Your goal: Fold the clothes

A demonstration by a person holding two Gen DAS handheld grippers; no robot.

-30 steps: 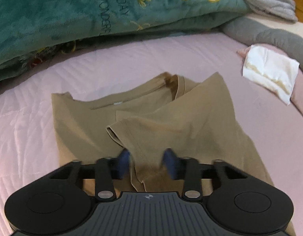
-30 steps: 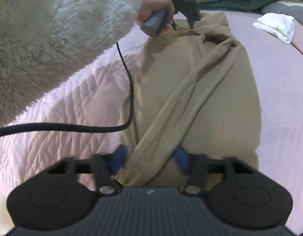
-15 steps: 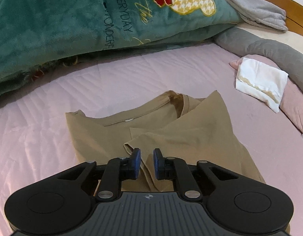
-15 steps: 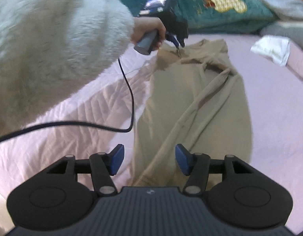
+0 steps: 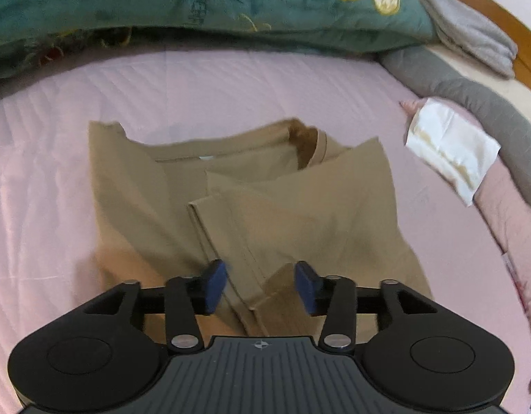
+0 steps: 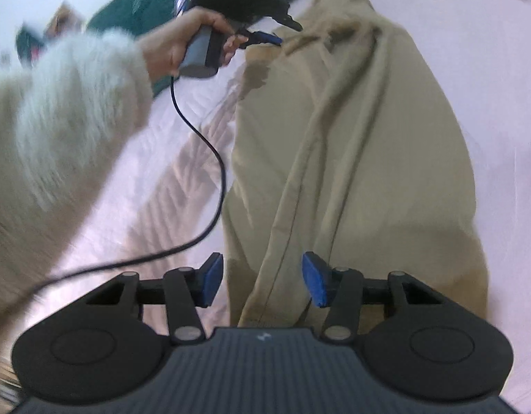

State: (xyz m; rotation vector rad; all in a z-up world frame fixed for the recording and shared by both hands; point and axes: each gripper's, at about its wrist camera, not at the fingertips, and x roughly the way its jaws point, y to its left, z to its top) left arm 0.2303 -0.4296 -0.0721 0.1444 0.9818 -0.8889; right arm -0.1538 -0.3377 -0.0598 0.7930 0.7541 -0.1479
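A tan T-shirt (image 5: 265, 200) lies on the pink bed sheet (image 5: 231, 86), collar at the far end, its sides folded inward. My left gripper (image 5: 262, 286) hovers over the folded-in sleeve edge. Its jaws are opening; a fold of cloth lies between the blue pads but is not pinched. In the right wrist view the shirt (image 6: 369, 155) stretches away lengthwise. My right gripper (image 6: 263, 279) is over the hem end, jaws closing with cloth between them and the pads not pressing. A hand (image 6: 182, 48) in a fluffy white sleeve (image 6: 58, 120) holds the left gripper (image 6: 276, 32) near the collar.
A teal blanket (image 5: 162, 7) is piled at the far side of the bed. A folded white cloth (image 5: 451, 145), a grey bolster (image 5: 472, 93) and a grey garment (image 5: 472, 38) lie on the right by the wooden bed frame (image 5: 527, 55). A black cable (image 6: 210, 158) hangs across the sheet.
My left jaws were nearly shut over the sleeve fold half a second ago and now stand apart. The right gripper has rolled and come closer to the hem; its view is tilted.
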